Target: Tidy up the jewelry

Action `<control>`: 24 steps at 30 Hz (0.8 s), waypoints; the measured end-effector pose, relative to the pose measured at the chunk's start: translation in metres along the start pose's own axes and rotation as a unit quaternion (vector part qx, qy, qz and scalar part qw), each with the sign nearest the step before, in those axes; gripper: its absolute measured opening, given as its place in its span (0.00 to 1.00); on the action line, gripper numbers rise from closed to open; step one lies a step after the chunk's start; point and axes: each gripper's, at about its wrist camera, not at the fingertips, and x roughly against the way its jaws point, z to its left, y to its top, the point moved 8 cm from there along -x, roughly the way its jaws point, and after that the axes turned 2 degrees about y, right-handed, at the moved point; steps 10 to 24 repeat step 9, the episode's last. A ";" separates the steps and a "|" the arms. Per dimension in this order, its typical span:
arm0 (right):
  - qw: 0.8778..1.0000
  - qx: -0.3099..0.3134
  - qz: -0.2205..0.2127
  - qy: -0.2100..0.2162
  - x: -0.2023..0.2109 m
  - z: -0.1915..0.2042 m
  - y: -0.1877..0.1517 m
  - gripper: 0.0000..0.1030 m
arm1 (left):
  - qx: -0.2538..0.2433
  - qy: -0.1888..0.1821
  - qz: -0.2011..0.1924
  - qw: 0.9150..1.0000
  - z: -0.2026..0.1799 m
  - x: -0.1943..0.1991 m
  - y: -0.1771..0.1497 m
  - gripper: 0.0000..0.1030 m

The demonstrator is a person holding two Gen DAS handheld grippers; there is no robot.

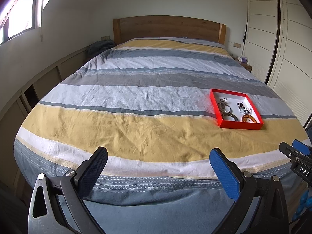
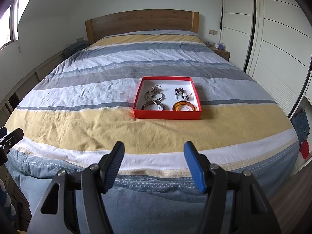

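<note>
Jewelry lies gathered in a shallow red box (image 2: 167,115) on the striped bed (image 2: 97,120): a tangle of silver chains and bangles (image 2: 154,95) along its left half, a cluster of dark and white beads (image 2: 182,94) at its far right, an amber bangle (image 2: 183,106) at its near right. Each piece sits inside the box walls; none shows on the cover outside it.

From your right claw (image 2: 154,167) the box stands almost dead ahead, well apart, square to your line of reach, its near wall running across your view. Both of that claw's fingers are spread wide and carry nothing.

From your left claw (image 1: 158,170) the same red box (image 1: 239,125) lies ahead and well off to the right, turned corner-on. That claw too gapes wide, with nothing in it. By this geometry the right hand has the straighter, shorter path.

Pieces already boxed would fit either a sorting finished or one in which they come out for rearranging; the frames do not settle which.
</note>
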 end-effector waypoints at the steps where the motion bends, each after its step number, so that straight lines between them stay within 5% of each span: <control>1: 1.000 0.000 0.001 0.000 -0.001 0.000 0.000 0.60 | 0.000 0.000 0.001 1.000 0.000 -0.001 0.000 0.99; 24: 1.000 -0.001 0.015 -0.003 -0.014 0.000 -0.003 0.60 | 0.001 0.001 0.014 1.000 -0.002 -0.014 -0.002 0.99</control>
